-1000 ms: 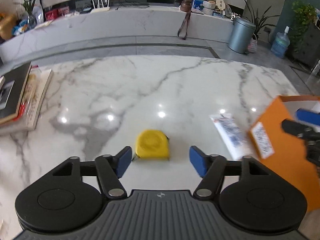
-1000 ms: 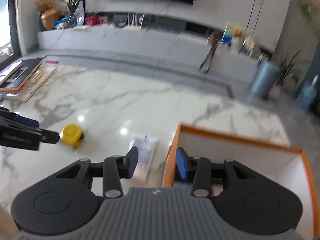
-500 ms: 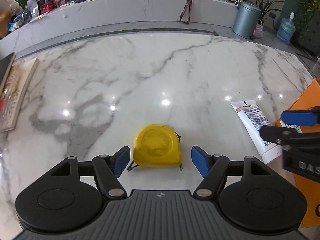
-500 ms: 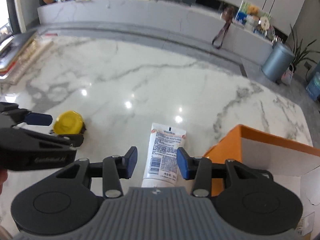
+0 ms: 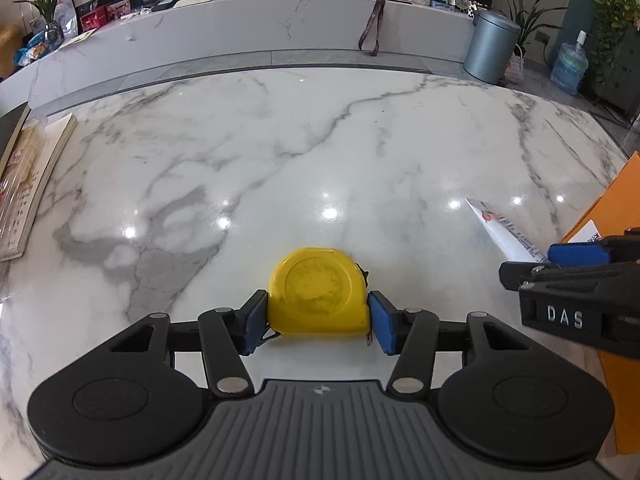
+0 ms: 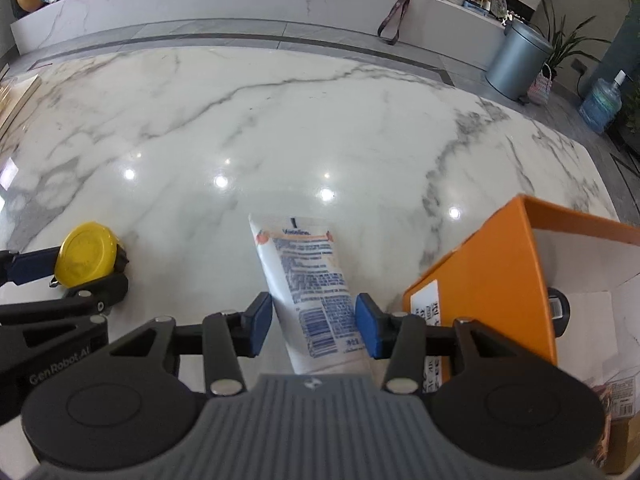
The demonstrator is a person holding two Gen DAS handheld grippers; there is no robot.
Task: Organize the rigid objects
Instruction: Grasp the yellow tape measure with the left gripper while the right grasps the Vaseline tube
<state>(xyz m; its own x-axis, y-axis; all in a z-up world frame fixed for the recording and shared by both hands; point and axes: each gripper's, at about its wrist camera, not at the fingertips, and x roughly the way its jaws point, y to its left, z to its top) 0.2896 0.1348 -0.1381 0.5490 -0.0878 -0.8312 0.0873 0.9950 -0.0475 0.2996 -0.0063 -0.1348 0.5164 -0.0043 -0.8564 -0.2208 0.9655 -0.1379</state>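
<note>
Closing on the round yellow plastic tape measure (image 5: pixel 318 294), your left tongs (image 5: pixel 317 322) have dropped from a wide-open hover, and both blue pads now touch its sides while it lies on the white marble worktop (image 5: pixel 320 152). Your right tongs (image 6: pixel 314 326) have swung off the orange cardboard box (image 6: pixel 486 276), at three o'clock, to straddle the white plastic cream tube (image 6: pixel 308 280), half open with the pads just clear. Both pickups look nearly set.

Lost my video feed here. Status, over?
Left gripper closing, pads touching the yellow tape measure. Right gripper open, straddling the white tube. Orange box alongside; nothing blocking.
</note>
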